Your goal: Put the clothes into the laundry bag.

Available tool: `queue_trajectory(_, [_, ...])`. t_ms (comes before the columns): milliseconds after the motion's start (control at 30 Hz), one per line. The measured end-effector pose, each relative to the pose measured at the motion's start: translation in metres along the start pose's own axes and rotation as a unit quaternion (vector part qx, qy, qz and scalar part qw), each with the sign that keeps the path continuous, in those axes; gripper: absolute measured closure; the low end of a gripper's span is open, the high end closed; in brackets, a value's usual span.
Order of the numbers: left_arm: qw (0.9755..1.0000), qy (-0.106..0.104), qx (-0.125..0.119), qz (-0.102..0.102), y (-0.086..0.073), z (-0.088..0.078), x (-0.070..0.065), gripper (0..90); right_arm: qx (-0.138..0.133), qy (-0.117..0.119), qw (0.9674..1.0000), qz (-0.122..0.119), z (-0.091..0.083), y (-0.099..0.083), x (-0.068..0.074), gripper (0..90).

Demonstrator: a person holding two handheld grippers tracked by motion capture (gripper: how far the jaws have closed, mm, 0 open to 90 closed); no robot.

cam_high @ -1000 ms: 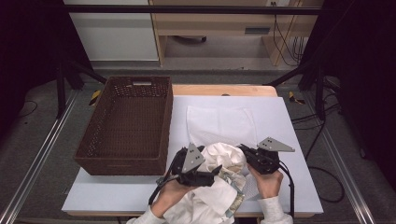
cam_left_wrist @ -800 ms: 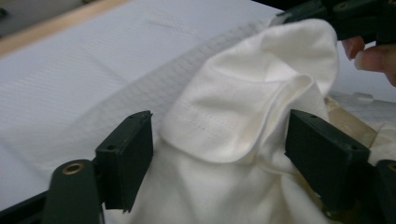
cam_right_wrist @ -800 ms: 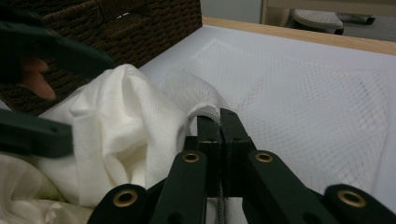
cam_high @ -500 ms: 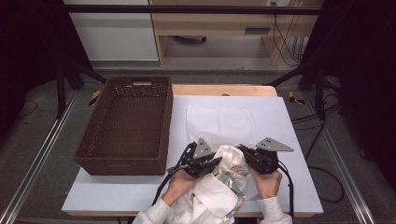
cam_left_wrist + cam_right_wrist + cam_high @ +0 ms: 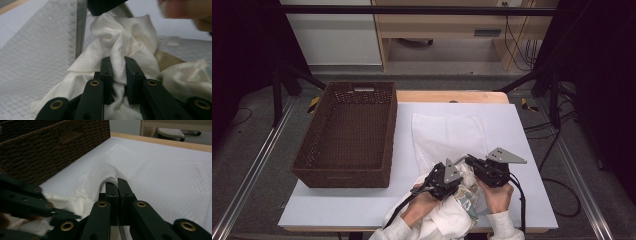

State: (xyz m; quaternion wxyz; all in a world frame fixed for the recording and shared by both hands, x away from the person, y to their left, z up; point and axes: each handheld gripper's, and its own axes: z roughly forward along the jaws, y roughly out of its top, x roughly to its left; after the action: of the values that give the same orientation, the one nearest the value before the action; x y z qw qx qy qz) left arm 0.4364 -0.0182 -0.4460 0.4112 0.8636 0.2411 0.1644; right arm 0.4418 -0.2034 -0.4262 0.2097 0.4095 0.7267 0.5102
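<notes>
Surface: white table top [image 5: 522, 125] with a dark wicker basket [image 5: 347, 135] at its left side; a white mesh laundry bag [image 5: 449, 135] lies flat in the middle, its near edge toward me.
Task thing: cream garment [image 5: 120, 42], bunched at the near table edge, just at the bag's near edge and partly over my forearms.
My left gripper [image 5: 117, 66]: jaws have just been closing, and they now pinch a fold of the garment between the pads.
My right gripper [image 5: 117, 185]: jaws closed tight on the lifted edge of the mesh bag, holding it up off the table like a small arch.
Garment to grippers: it sits between my two grippers, right below the raised bag edge; the basket stands well apart.
Step, as I judge it: feeding the garment into the bag's mouth.
Risk one: my left pinch holds a thin fold only; the bulk could drag and slip free.
Risk two: the mesh edge may collapse if I pull sideways, closing the mouth.
Risk three: loose cloth hanging off the table edge could slide down.
</notes>
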Motion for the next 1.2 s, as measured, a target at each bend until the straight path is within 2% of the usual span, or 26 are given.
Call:
queue_trajectory(133, [1.0000,0.001,-0.001,-0.003,0.001,0.001,0.002,70.4,0.003,-0.001,0.9999,-0.011,0.000,0.001,0.004,88.8])
queue_trajectory(167, [0.9999,0.001,-0.012,-0.002,-0.001,-0.006,0.002,65.5,0.002,-0.001,0.9999,-0.011,-0.001,0.001,0.003,88.8])
queue_trajectory(200, [0.9999,0.001,-0.012,-0.002,-0.001,-0.006,0.002,58.4,0.002,-0.002,1.0000,-0.008,-0.002,0.000,0.002,88.8])
queue_trajectory(267, [0.9996,0.006,-0.027,-0.008,-0.002,-0.027,0.008,42.2,0.000,-0.001,1.0000,-0.004,-0.003,-0.001,-0.001,88.8])
queue_trajectory(300, [0.9995,0.012,-0.029,-0.009,-0.003,-0.035,0.012,37.3,0.000,-0.002,1.0000,-0.004,-0.004,-0.001,-0.002,88.8])
queue_trajectory(333, [0.9995,0.012,-0.029,-0.009,-0.003,-0.035,0.012,34.8,0.000,-0.002,1.0000,-0.004,-0.004,-0.001,-0.002,88.8])
queue_trajectory(367, [0.9997,0.016,-0.018,-0.010,-0.007,-0.044,0.021,30.4,0.001,-0.001,1.0000,-0.001,-0.005,-0.002,-0.003,88.7])
queue_trajectory(400, [0.9997,0.015,-0.010,-0.015,-0.009,-0.045,0.026,27.8,0.001,0.000,1.0000,-0.001,-0.005,-0.002,-0.003,88.8])
queue_trajectory(500, [0.9985,-0.016,0.015,-0.050,-0.021,-0.037,0.039,24.8,0.003,0.002,1.0000,-0.006,-0.004,-0.002,-0.001,88.7])
queue_trajectory(533, [0.9985,-0.016,0.015,-0.050,-0.021,-0.037,0.039,25.4,0.003,0.002,1.0000,-0.006,-0.004,-0.002,-0.001,88.7])
queue_trajectory(567, [0.9958,-0.041,0.027,-0.077,-0.026,-0.029,0.043,26.4,0.004,0.003,1.0000,-0.006,-0.003,-0.002,0.000,88.7])
queue_trajectory(600, [0.9948,-0.047,0.023,-0.087,-0.028,-0.027,0.043,29.0,0.006,0.003,1.0000,-0.007,-0.003,-0.003,-0.001,88.7])
queue_trajectory(667, [0.9941,-0.054,0.016,-0.092,-0.029,-0.028,0.043,44.5,0.009,0.001,0.9999,-0.008,-0.002,-0.003,-0.001,88.7])
queue_trajectory(767, [0.9968,-0.038,-0.002,-0.070,-0.025,-0.037,0.033,67.6,0.009,0.000,0.9999,-0.006,-0.001,-0.003,0.000,88.8])
queue_trajectory(833, [0.9983,-0.025,-0.019,-0.049,-0.021,-0.044,0.023,74.7,0.011,-0.001,0.9999,-0.004,0.000,-0.004,0.000,88.8])
queue_trajectory(867, [0.9983,-0.025,-0.019,-0.049,-0.021,-0.044,0.023,76.8,0.011,-0.001,0.9999,-0.004,0.000,-0.004,0.000,88.8])
queue_trajectory(900, [0.9984,-0.025,-0.038,-0.033,-0.016,-0.049,0.013,78.1,0.011,0.000,0.9999,-0.002,0.000,-0.004,0.001,88.8])
queue_trajectory(933, [0.9984,-0.025,-0.038,-0.033,-0.016,-0.049,0.013,78.8,0.011,0.000,0.9999,-0.002,0.000,-0.004,0.001,88.8])
queue_trajectory(1000, [0.9983,-0.031,-0.047,-0.013,-0.006,-0.050,0.001,79.6,0.011,0.003,0.9999,-0.001,0.001,-0.004,0.002,88.8])
queue_trajectory(1067, [0.9985,-0.031,-0.046,-0.007,-0.002,-0.047,-0.003,79.7,0.011,0.002,0.9999,-0.002,0.002,-0.004,0.002,88.8])
queue_trajectory(1100, [0.9991,-0.028,-0.033,0.002,0.004,-0.039,-0.006,79.8,0.012,0.002,0.9999,-0.001,0.002,-0.004,0.002,88.8])
queue_trajectory(1133, [0.9991,-0.028,-0.033,0.002,0.004,-0.039,-0.006,79.8,0.012,0.002,0.9999,-0.001,0.002,-0.004,0.002,88.8])
queue_trajectory(1167, [0.9995,-0.026,-0.016,0.003,0.009,-0.025,-0.007,79.8,0.011,0.005,0.9999,0.000,0.002,-0.005,0.002,88.8])
queue_trajectory(1200, [0.9995,-0.026,-0.016,0.003,0.009,-0.025,-0.007,79.8,0.011,0.005,0.9999,0.000,0.002,-0.005,0.002,88.8])
